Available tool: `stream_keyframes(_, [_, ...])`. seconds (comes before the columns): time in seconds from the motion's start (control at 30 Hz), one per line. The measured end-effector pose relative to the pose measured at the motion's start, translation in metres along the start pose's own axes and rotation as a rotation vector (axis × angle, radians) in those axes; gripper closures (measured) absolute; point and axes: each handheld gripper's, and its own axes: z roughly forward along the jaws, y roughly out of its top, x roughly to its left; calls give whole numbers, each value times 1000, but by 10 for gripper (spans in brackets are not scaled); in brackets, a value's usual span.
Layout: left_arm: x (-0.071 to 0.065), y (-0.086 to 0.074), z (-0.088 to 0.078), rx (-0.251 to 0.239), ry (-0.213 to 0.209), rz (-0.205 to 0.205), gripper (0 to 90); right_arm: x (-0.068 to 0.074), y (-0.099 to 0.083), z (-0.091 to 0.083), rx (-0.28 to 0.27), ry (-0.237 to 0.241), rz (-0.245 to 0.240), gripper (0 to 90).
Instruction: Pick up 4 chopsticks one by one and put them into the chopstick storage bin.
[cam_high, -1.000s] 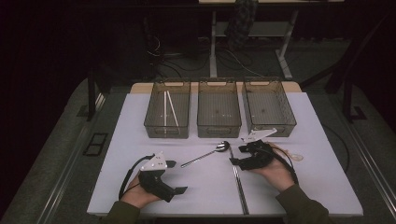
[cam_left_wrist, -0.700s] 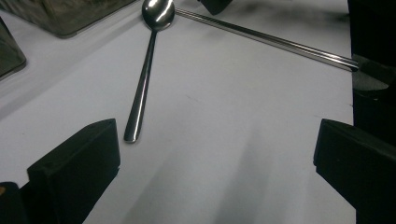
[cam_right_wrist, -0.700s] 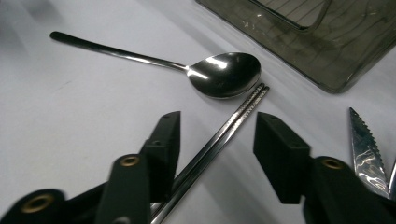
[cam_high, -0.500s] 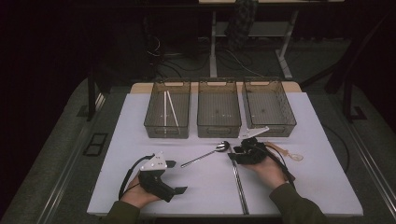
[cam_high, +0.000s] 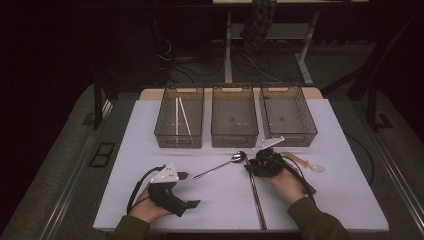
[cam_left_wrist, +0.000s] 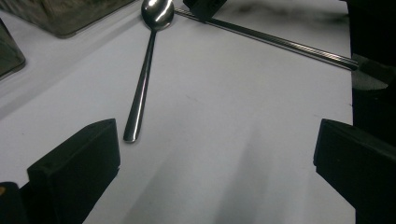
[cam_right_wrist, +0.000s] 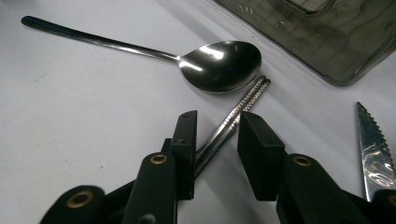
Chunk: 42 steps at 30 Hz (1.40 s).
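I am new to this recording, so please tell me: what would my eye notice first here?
The right gripper, near the middle of the white table, has been closing its black fingers around a pair of ridged metal chopsticks. Their tips lie beside the bowl of a shiny long-handled steel spoon. Behind stand three clear plastic bins in a row.

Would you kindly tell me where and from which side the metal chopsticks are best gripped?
Grip the metal chopsticks on their ridged end near the spoon, from above, jaws straddling both rods: they lie flat, side by side, and the right gripper already brackets them there.
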Motion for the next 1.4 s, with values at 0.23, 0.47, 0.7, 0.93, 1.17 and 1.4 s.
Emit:
stream_keyframes(0.23, [0,0,0,-1,0,-2,0,3,2,1,19,-26,-16,712])
stream_keyframes(0.47, [0,0,0,1,-1,-2,0,4,3,1,28,-39,-25,716])
stream_keyframes(0.7, [0,0,0,1,-1,-2,0,3,4,1,36,-33,-47,722])
stream_keyframes(0.93, [0,0,0,2,-1,-3,0,1,6,1,40,-34,-87,743])
stream_keyframes(1.17, [1,-1,0,2,-2,-5,0,-1,7,0,52,-35,-107,750])
stream_keyframes(1.4, [1,-1,0,1,-2,-6,0,-3,7,-1,69,-29,-150,758])
